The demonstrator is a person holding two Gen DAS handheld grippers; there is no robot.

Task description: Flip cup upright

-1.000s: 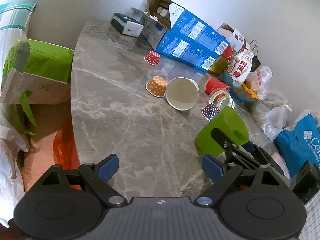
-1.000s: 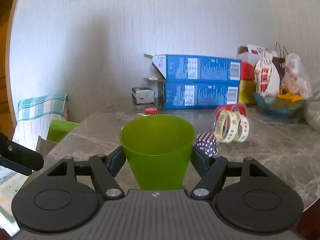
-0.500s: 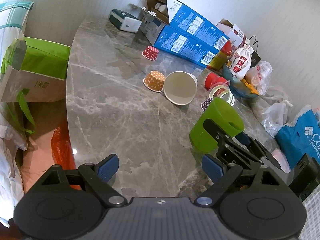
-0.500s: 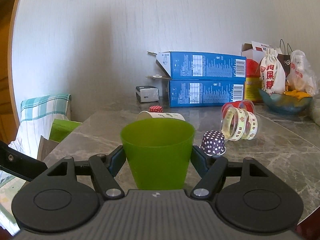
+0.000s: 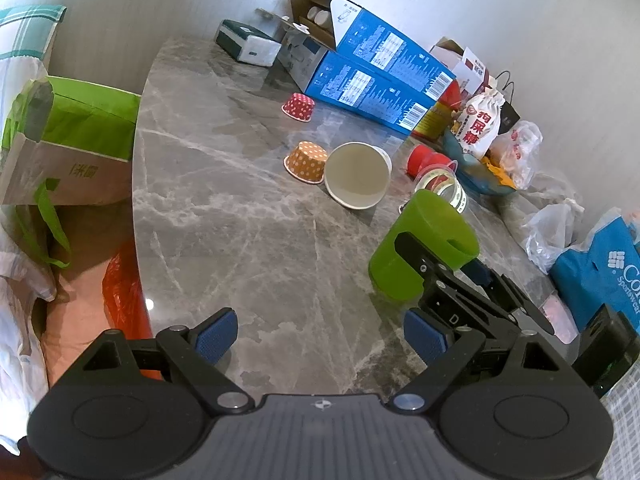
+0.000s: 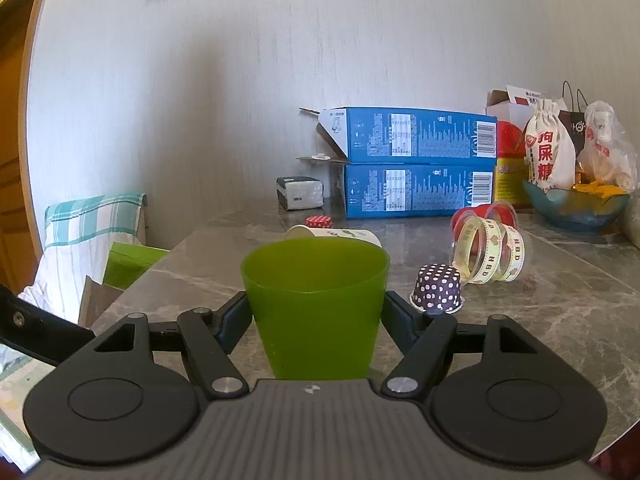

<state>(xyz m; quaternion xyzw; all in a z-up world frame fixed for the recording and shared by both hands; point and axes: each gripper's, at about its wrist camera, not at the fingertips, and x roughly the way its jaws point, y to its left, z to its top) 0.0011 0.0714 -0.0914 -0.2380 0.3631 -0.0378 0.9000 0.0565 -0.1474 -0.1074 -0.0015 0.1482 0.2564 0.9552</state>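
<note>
Green plastic, thin and light: the cup (image 6: 316,304) will flex if you squeeze hard, so keep your hold low on its wall. Your right gripper (image 6: 316,320) has its fingers closed on both sides of it. It stands mouth up, its base probably touching the surface (image 5: 248,240). Your left gripper (image 5: 320,336) is wide open, empty.

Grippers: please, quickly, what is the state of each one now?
Left gripper: open, holding nothing, above the marble table.
Right gripper: closed on the green plastic cup, which is upright.
</note>
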